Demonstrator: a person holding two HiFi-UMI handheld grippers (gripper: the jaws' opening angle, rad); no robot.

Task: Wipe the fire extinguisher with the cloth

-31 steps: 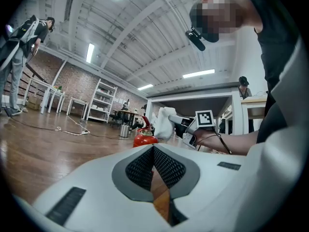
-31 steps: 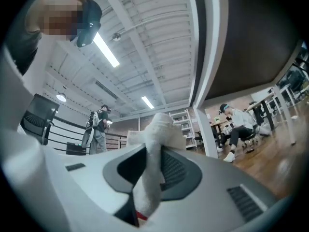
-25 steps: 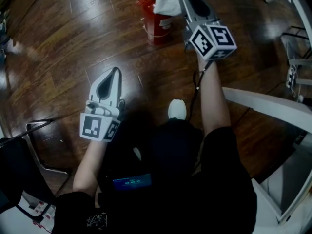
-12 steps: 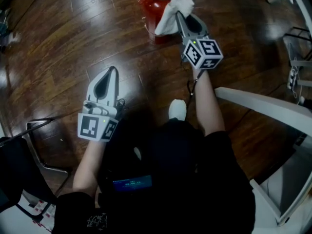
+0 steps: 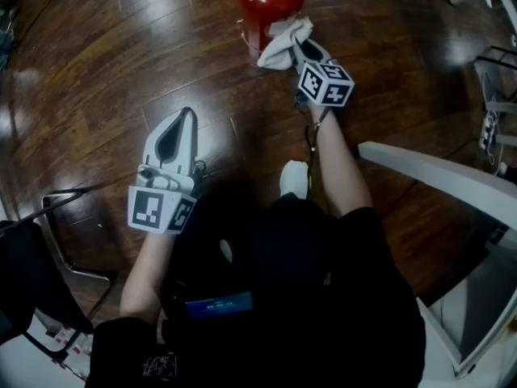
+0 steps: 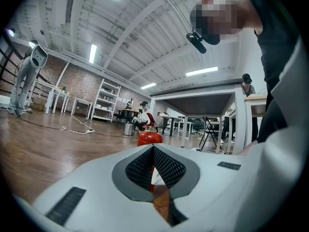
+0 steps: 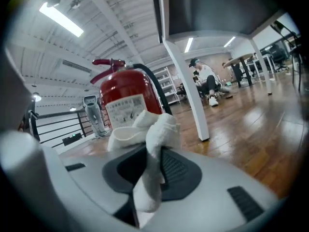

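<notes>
A red fire extinguisher [image 5: 265, 5] stands upright on the wooden floor at the top of the head view; it also shows in the right gripper view as a red cylinder [image 7: 128, 100] with a black hose. My right gripper [image 5: 300, 45] is shut on a white cloth [image 5: 284, 44], which hangs against the extinguisher's lower right side. The same cloth [image 7: 149, 144] bunches between the jaws in the right gripper view. My left gripper [image 5: 184, 120] hovers low at the left, shut and holding nothing. Far ahead of it, the extinguisher [image 6: 149, 138] is small in the left gripper view.
A white table's frame [image 5: 440, 176] runs along the right side. A black chair [image 5: 40, 273] with a metal leg stands at the lower left. My white shoe [image 5: 294, 179] rests on the dark wood floor [image 5: 97, 71]. People sit at distant tables [image 7: 205, 83].
My right gripper and the cloth have come down from the extinguisher's top to its lower side. The extinguisher has come further into the head view. The left gripper has barely moved.
</notes>
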